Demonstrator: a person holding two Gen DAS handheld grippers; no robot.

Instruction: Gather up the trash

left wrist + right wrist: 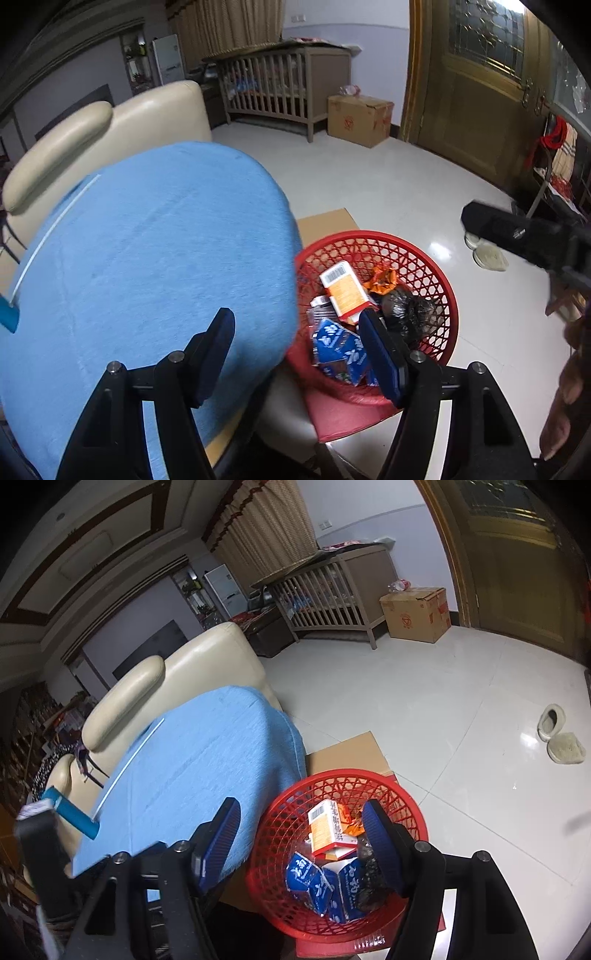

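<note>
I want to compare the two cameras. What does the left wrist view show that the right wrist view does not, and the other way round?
Only the left wrist view shows the right gripper reaching in from the right edge.

Only the right wrist view shows the blue object at the far end of the white stick, and the left gripper at the left edge.

Both show the red basket holding the orange box and blue cartons, the blue cloth, the cardboard box and the slippers.
</note>
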